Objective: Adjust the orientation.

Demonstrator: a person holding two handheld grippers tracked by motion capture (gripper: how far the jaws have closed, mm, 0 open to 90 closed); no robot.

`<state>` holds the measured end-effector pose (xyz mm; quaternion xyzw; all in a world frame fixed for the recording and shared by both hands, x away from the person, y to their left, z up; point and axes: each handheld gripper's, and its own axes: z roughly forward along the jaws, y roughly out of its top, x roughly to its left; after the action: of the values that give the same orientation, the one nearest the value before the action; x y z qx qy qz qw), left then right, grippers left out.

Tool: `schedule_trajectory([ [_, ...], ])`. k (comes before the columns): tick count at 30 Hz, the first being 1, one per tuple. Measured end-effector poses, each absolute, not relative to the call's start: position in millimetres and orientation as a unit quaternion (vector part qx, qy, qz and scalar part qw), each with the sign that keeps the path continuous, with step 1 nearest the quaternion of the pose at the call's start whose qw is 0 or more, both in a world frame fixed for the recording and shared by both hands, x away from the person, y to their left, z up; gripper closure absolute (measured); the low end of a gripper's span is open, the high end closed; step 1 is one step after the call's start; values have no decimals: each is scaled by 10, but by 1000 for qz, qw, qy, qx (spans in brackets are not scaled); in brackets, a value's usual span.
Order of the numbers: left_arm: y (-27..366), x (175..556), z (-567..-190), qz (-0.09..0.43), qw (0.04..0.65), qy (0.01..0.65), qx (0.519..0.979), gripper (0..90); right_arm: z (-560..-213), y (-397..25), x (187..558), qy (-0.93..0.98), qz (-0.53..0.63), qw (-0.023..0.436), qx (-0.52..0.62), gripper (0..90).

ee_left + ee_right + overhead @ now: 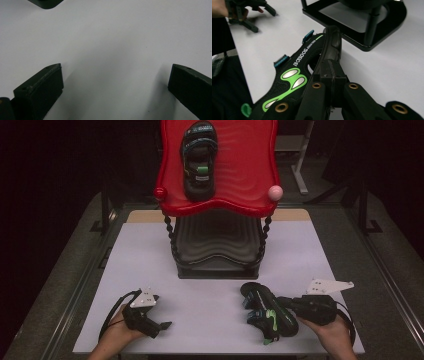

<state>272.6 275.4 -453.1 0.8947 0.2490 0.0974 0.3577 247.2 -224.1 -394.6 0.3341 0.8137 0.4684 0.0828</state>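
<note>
The right hand-held gripper [292,306] clamps the sole edge of a sandal [265,312], tipped on its side low over the tabletop [210,270]. Its mate [199,160] already sits on the red shelf [250,175] (so one seems left). The left hand-held gripper [160,325] rests nearby, jaws apart, empty, forearm low.

A white table [150,260] carries a black-based stand [217,265] at twelve o'clock and a black sandal [265,312] at five o'clock.
</note>
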Motion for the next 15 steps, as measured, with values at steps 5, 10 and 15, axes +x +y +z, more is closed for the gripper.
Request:
schedule_trajectory([
  [5, 2754, 2727, -4531, 97, 358, 249, 895, 0, -3964, -2315, 2533, 810, 465, 87, 346, 899],
  [10, 2755, 2727, -4532, 97, 358, 249, 895, 0, -4008, -2399, 2594, 805, 463, 89, 359, 900],
  [15, 2755, 2728, -4532, 97, 358, 249, 895, 0, -4073, -2484, 2662, 801, 460, 86, 373, 900],
])
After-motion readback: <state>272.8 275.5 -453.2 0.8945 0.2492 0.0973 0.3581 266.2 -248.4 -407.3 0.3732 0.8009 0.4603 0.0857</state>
